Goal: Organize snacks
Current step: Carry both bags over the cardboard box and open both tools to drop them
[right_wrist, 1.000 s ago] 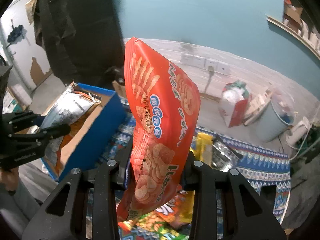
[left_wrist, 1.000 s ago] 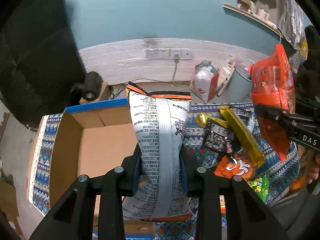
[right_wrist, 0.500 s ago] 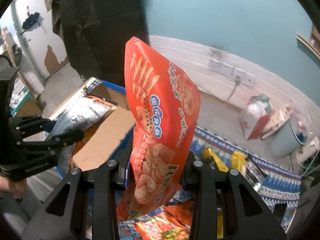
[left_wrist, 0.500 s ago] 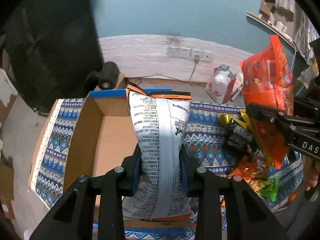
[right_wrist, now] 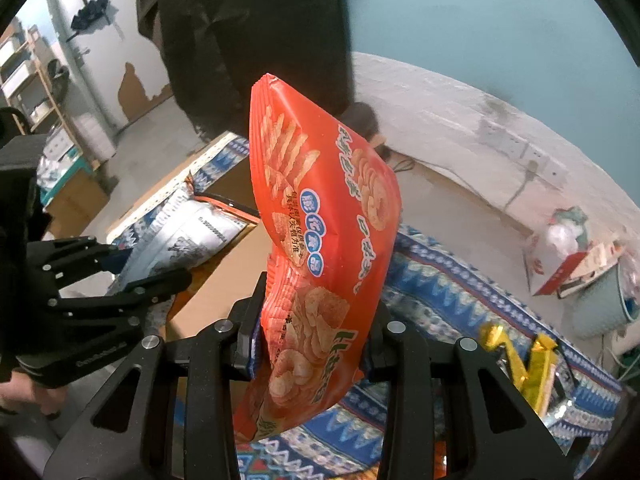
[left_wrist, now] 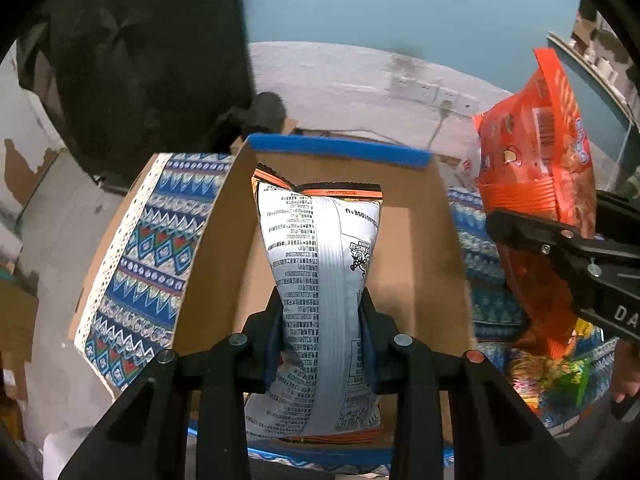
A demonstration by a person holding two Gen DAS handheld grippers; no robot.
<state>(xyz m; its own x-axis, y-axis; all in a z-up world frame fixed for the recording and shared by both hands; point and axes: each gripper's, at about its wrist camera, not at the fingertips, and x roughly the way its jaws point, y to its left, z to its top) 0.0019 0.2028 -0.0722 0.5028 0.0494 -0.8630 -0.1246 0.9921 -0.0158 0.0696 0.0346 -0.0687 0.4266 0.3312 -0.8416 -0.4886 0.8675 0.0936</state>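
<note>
My left gripper [left_wrist: 322, 314] is shut on a silver snack bag [left_wrist: 320, 264] with an orange top edge and holds it upright over the open cardboard box [left_wrist: 424, 264], which has a blue rim. My right gripper [right_wrist: 312, 320] is shut on an orange chip bag [right_wrist: 320, 240] and holds it upright, to the right of the box. In the left wrist view the orange bag [left_wrist: 536, 160] and the right gripper show at the right. In the right wrist view the silver bag [right_wrist: 188, 236] and left gripper [right_wrist: 176, 276] show at the left, over the box [right_wrist: 224, 280].
A blue patterned cloth [left_wrist: 152, 248] covers the table under the box. Loose snack packs lie on it at the right: yellow wrappers [right_wrist: 532, 360] and colourful bags [left_wrist: 548, 376]. A dark hanging cloth [right_wrist: 248, 32] is behind the box. A red-and-white package [right_wrist: 568, 256] and a grey bin stand on the floor.
Both grippers have swung left with their bags. The silver bag now hangs over the middle of the box, and the orange bag has come closer to the box's right side.
</note>
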